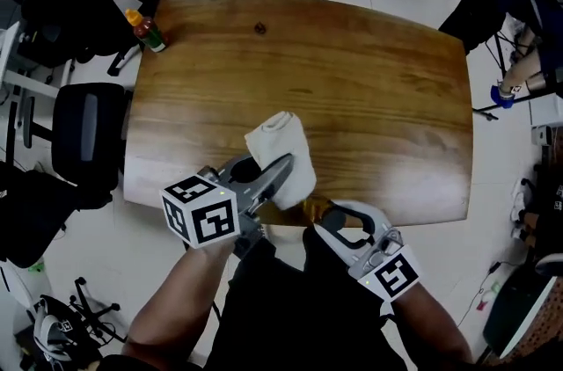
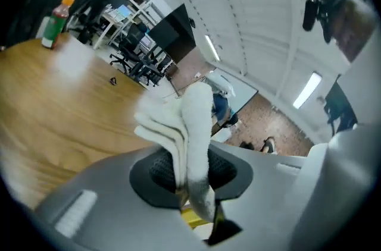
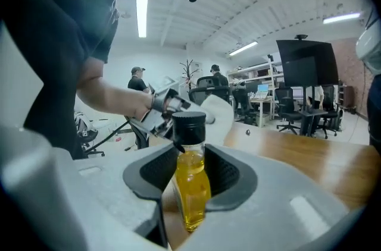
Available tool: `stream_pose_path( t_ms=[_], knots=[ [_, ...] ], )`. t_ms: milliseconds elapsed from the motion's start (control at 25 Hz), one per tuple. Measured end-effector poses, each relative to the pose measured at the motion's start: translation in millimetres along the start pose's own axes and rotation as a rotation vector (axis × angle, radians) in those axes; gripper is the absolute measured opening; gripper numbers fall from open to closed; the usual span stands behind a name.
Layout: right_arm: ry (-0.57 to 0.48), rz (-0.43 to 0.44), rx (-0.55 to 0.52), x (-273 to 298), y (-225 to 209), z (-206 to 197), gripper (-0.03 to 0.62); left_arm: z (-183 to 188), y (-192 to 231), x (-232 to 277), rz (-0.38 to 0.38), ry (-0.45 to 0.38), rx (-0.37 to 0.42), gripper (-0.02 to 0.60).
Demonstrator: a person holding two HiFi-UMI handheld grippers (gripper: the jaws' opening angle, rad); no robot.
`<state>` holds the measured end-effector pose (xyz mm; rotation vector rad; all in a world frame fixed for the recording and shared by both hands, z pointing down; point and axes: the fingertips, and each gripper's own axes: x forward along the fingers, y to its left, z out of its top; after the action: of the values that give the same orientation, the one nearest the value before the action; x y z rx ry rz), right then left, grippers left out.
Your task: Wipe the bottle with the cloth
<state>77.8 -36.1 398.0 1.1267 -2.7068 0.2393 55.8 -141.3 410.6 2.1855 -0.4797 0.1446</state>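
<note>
Fingers (image 3: 150, 173) of the right gripper (image 3: 190, 175) are closed on the upright bottle (image 3: 191, 202) by the near table (image 1: 378, 97) edge, and the folded cloth (image 2: 193, 119), pinched in the left gripper (image 2: 187, 175), is held just beyond its cap (image 3: 189, 125), to the left.

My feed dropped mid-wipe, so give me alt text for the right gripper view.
The right hand-held gripper has its jaws closed on a small upright bottle of yellow liquid with a black cap. Just behind it, the left hand-held gripper holds a white cloth close to the cap. The wooden table stretches away at the right.
</note>
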Motion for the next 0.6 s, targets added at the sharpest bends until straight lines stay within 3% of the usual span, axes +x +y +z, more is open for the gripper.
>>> stream_pose_path(
  t_ms=[280,400,600],
  knots=[
    [-0.034,-0.002,-0.057,-0.1,10.2,0.0,0.130,33.3,-87.7,-49.9,-0.242,-0.093,-0.179,0.101],
    [0.021,0.005,-0.073,-2.6,10.6,-10.5,0.130,27.0,-109.7,-50.0,-0.308,-0.069,-0.238,0.101],
    [0.042,0.010,-0.091,-2.9,9.3,-11.7,0.130,3.1,-127.2,-27.6,-0.336,0.018,-0.284,0.101]
  ],
)
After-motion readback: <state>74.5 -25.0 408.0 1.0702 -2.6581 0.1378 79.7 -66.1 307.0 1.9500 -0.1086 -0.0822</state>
